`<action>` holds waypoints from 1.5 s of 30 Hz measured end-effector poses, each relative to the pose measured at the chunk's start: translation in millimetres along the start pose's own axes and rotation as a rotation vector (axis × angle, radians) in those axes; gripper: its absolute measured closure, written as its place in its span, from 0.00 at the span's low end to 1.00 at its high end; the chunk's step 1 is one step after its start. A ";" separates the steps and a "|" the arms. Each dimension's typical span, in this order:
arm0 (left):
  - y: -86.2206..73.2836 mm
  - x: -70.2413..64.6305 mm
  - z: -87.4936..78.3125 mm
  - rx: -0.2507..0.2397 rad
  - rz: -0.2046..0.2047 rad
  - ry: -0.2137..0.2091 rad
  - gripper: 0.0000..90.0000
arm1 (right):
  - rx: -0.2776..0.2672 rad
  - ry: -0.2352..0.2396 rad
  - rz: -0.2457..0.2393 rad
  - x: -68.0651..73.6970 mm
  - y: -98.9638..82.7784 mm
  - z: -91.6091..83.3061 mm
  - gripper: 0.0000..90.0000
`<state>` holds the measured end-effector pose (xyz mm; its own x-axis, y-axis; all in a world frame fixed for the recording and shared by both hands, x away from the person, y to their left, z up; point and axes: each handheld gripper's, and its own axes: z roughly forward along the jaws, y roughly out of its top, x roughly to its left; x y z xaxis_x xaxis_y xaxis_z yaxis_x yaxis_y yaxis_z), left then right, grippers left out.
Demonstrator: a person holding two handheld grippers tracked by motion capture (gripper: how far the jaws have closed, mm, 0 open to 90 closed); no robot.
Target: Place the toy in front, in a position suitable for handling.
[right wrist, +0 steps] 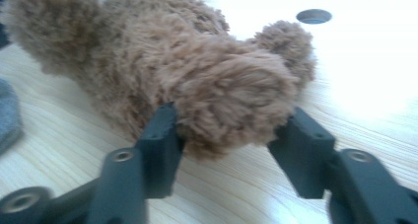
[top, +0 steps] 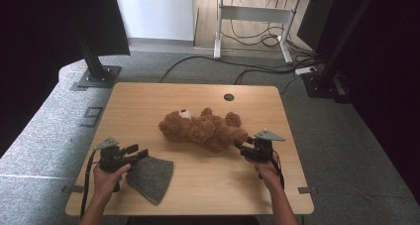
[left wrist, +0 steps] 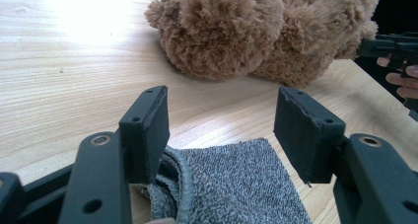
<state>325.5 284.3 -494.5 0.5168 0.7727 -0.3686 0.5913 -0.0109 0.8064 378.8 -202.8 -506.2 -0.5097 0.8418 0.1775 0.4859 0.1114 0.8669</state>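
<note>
Teddy bear: a brown plush teddy bear (top: 203,128) lies on its back across the middle of the wooden table (top: 198,185), head toward the left of the high view, legs toward the right.
Bear's leg: one fluffy leg (right wrist: 236,105) sticks out toward the right gripper and sits between its two jaws.
Right gripper: the right gripper (top: 243,148) is held low at the bear's right end, pointing at it along the table top. In the right gripper view, the left jaw touches the fur and the right jaw stands at the fur's edge. Whether the pads actually press on the leg I cannot tell.
Left gripper: the left gripper (top: 141,153) rests near the table's front left corner, its jaws standing apart with nothing pinched between the pads.
Grey cloth: a grey knitted piece, like a small hat (left wrist: 236,184), lies flat on the table under and just ahead of the left gripper, its rolled rim beside the left jaw.
Gap: bear and cloth lie near each other but apart.
Table hole: a round cable hole (top: 228,97) sits near the far edge.
</note>
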 end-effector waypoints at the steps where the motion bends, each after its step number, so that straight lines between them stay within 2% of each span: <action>1: -0.1 -0.2 0.1 0.000 0.000 0.000 0.42 | 0.000 0.000 0.000 0.0 0.0 0.0 0.52; 3: -0.4 -0.2 0.0 0.001 -0.001 0.001 0.42 | 0.021 -0.011 0.012 0.9 1.4 8.9 0.48; 9: -1.2 0.7 0.1 0.006 0.000 0.002 0.42 | 0.022 -0.049 0.035 -5.4 7.5 17.9 0.58; 12: -1.5 0.0 0.5 0.007 0.002 0.002 0.42 | 0.031 -0.059 0.034 -9.1 10.5 21.6 0.59; 13: -1.5 -0.1 0.4 0.008 0.002 0.001 0.42 | 0.031 -0.082 0.032 -13.1 13.6 25.2 0.60; 16: -1.4 0.3 -0.5 0.008 0.006 0.005 0.42 | 0.022 -0.106 0.044 -17.7 15.9 28.1 0.60; 19: -1.4 0.9 -1.5 0.005 0.002 0.006 0.42 | 0.023 -0.092 0.064 -16.9 14.2 28.5 0.57; 21: -1.4 1.3 -1.7 0.004 0.001 0.007 0.42 | 0.027 -0.087 0.057 -15.0 13.5 27.8 0.57; 23: -1.5 1.7 -1.7 0.004 -0.001 0.007 0.42 | 0.022 -0.071 0.047 -13.2 12.0 24.6 0.62; 24: -1.5 1.3 -1.6 0.004 -0.001 0.005 0.42 | 0.023 -0.044 0.049 -13.3 9.6 20.3 0.64; 32: -1.6 2.1 0.8 0.010 -0.001 0.005 0.42 | 0.020 -0.007 0.057 -11.0 1.3 13.6 0.64; 38: -0.5 4.7 -0.8 0.005 -0.008 0.006 0.42 | 0.026 0.021 0.043 -6.5 0.1 13.8 0.65; 39: -1.0 4.5 -1.3 0.006 -0.008 0.007 0.42 | 0.029 0.037 0.028 -3.5 -0.2 14.0 0.65; 40: -1.0 4.5 -1.3 0.006 -0.008 0.007 0.42 | 0.029 0.037 0.028 -3.5 -0.2 14.0 0.65; 42: -1.6 4.2 -2.2 0.010 -0.003 0.009 0.42 | 0.027 -0.005 0.006 -0.3 0.7 14.2 0.57; 45: -2.0 3.3 -4.5 0.006 -0.001 0.010 0.42 | 0.002 -0.042 0.037 -2.4 1.7 12.0 0.47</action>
<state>323.3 289.7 -495.2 0.5103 0.7788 -0.3648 0.5956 -0.0141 0.8032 389.3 -198.3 -510.7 -0.4614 0.8667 0.1896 0.5050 0.0809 0.8593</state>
